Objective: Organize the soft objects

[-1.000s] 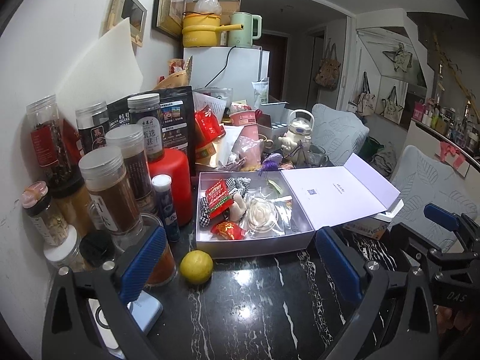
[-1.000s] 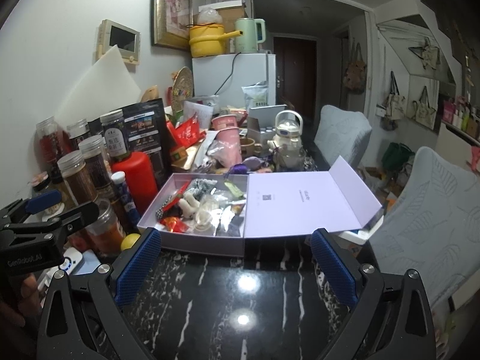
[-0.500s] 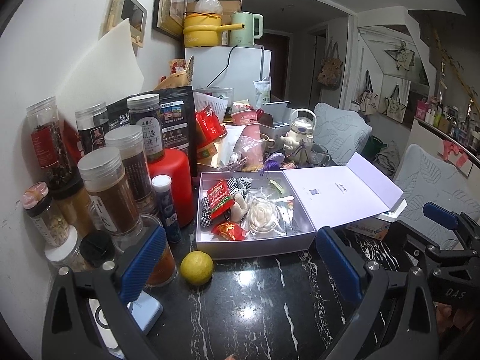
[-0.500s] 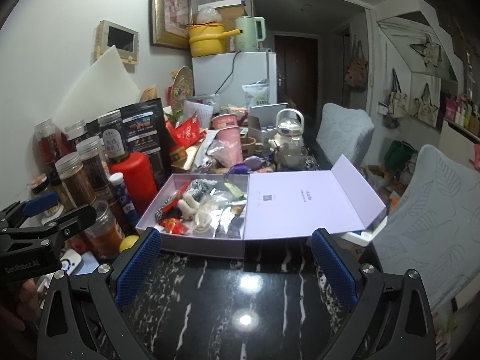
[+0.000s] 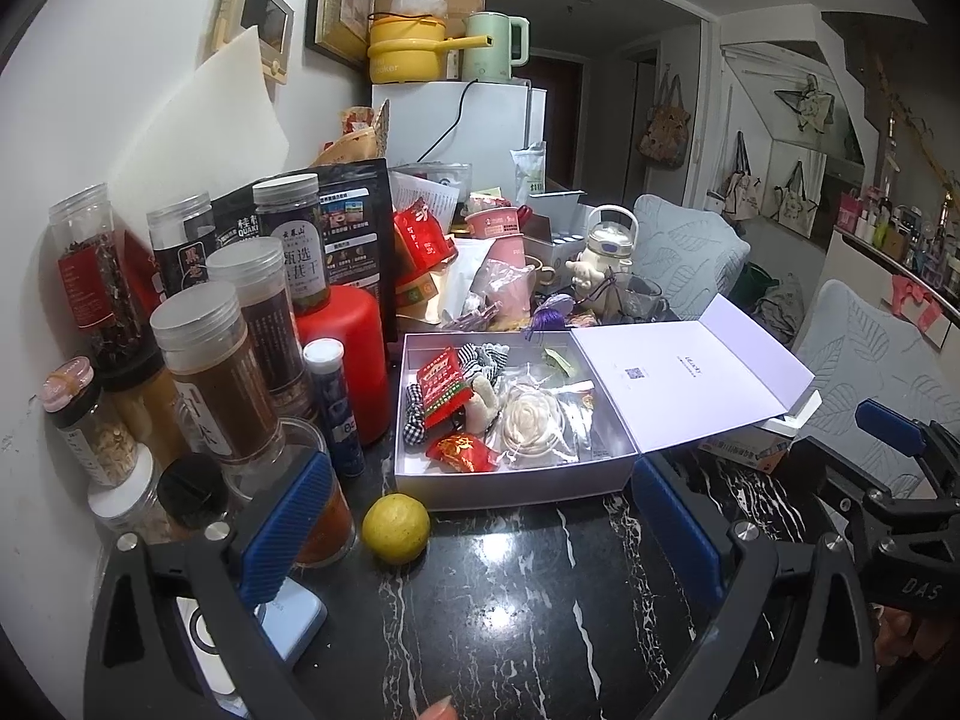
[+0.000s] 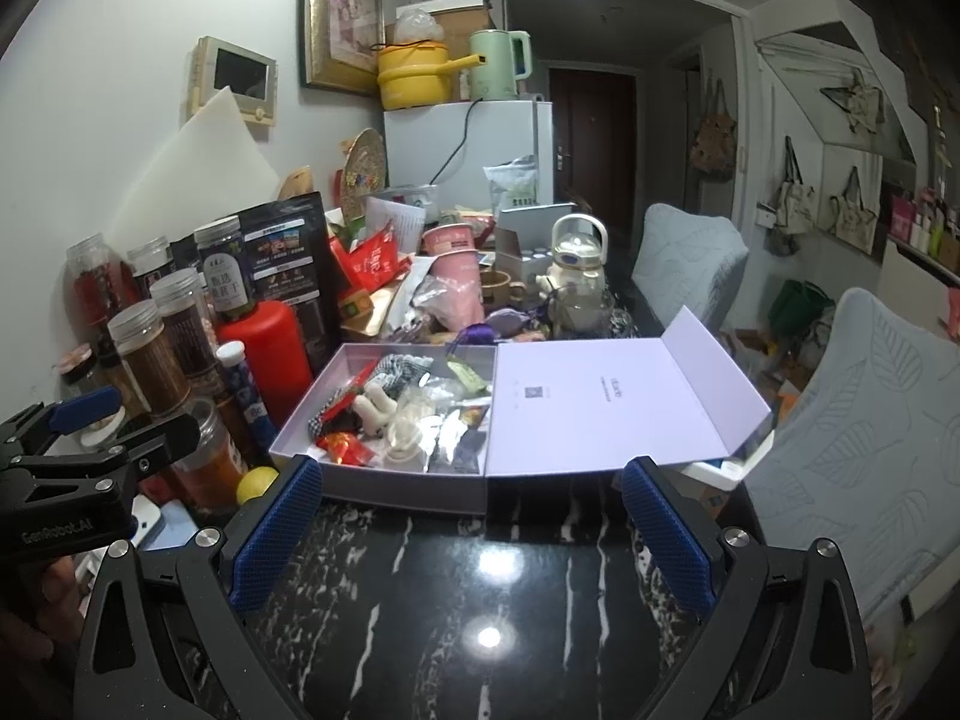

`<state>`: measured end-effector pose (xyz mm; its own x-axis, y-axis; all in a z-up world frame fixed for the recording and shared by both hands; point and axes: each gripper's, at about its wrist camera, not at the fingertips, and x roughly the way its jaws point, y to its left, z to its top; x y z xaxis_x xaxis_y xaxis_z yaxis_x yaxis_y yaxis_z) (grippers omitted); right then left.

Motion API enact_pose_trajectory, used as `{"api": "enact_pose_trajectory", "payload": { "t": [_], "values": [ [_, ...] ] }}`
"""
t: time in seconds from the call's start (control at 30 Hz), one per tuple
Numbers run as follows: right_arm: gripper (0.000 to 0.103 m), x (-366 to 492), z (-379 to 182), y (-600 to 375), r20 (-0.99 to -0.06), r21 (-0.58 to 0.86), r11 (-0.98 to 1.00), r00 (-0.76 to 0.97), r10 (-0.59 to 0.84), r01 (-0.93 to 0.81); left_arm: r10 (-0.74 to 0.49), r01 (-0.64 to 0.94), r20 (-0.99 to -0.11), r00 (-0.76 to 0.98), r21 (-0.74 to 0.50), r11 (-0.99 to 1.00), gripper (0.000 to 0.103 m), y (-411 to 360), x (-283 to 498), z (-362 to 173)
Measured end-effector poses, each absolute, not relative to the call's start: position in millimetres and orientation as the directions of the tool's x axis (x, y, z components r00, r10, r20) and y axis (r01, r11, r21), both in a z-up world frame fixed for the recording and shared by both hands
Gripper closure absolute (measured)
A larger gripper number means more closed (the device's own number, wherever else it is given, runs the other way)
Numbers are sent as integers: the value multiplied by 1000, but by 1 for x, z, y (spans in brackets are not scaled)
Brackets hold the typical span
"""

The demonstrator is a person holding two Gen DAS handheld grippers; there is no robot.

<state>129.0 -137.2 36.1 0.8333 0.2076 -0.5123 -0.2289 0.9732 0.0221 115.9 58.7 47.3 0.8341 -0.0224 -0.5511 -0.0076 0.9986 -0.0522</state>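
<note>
On the black marble counter (image 5: pixel 540 600), little has shifted in the last second: both views creep nearer the open lilac cardboard box (image 6: pixel 384 483) holding soft checked fabric bows (image 5: pixel 420 414); left tongs (image 5: pixel 474 516) and right tongs (image 6: pixel 474 528) gape empty, so nothing is settled

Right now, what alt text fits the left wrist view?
An open lilac box of small soft items sits on a black marble table, lid folded out right. The left tool hangs open before it, a lemon between; jars crowd the left.
</note>
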Motion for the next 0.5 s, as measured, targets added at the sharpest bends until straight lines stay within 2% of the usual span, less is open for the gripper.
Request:
{"api": "enact_pose_trajectory", "payload": {
  "t": [0.5],
  "values": [
    [1, 130, 32, -136, -518, 19, 974, 831, 204, -227, -33, 4, -561, 827, -52, 999, 1, 57, 117, 44]
  ]
}}
